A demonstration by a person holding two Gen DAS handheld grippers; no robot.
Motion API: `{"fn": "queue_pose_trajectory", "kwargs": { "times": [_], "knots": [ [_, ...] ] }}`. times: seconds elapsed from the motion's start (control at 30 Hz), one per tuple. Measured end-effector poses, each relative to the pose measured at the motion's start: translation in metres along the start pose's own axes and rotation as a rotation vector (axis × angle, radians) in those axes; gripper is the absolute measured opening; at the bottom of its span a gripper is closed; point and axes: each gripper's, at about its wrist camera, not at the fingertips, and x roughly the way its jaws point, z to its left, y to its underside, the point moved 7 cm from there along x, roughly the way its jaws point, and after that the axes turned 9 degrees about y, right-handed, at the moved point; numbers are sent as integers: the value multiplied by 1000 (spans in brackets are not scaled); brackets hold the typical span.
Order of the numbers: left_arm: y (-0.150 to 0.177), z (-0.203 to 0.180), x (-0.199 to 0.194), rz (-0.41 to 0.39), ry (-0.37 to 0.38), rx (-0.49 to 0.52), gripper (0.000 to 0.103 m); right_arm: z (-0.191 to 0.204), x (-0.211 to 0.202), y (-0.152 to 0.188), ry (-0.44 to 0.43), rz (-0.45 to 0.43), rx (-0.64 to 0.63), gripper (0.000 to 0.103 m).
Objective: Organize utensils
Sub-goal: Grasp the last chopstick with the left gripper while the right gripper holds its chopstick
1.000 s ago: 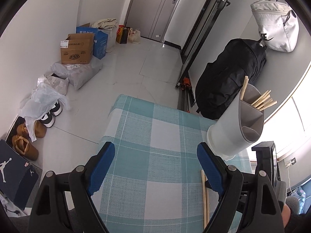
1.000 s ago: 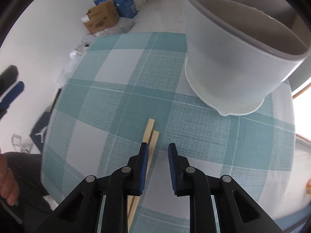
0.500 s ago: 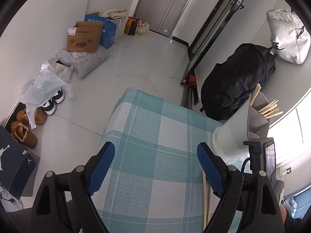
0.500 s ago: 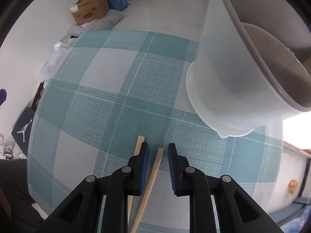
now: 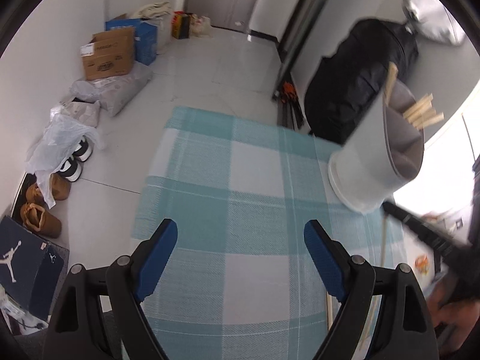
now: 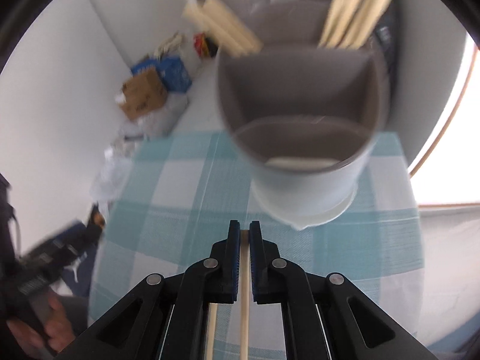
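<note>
The right gripper, jaws just closed, clamps one chopstick before the divided utensil holder, while the left gripper hangs open above the checked tablecloth.

Right wrist view is motion-blurred: utensil holder rim and the chopsticks in its back compartments are smeared, count unreadable. Something pale at the bottom of the front compartment, can't identify it. Clamped chopstick runs off the bottom edge; its tip is hidden between the pads. In the left wrist view the right gripper is a dark streak at the right edge, jaws not visible. White bag top right is blurred and cropped.
</note>
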Motion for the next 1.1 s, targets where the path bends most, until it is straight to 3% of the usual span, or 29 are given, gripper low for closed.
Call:
{"fn": "queue_pose_trajectory", "kwargs": {
  "times": [0.3, 0.57, 0.6, 0.67, 0.83, 1.03, 1.1],
  "knots": [
    [27, -48, 38, 192, 29, 127, 83, -51, -68, -10, -46, -267, 132, 5],
    [23, -64, 59, 266, -23, 162, 82, -62, -84, -19, -58, -371, 160, 5],
    [23, -65, 62, 280, -34, 163, 79, -63, -86, -20, -61, -378, 159, 5],
    [25, -65, 70, 316, -57, 163, 61, -67, -90, -22, -64, -392, 161, 5],
    [28, -75, 79, 352, -131, 235, 41, -77, -100, -23, -83, -418, 186, 5],
    [29, -87, 81, 368, -105, 253, 5, -85, -104, -22, -95, -415, 227, 5],
    [28, -86, 82, 357, -82, 223, 3, -88, -105, -23, -93, -418, 238, 5]
  ]
}}
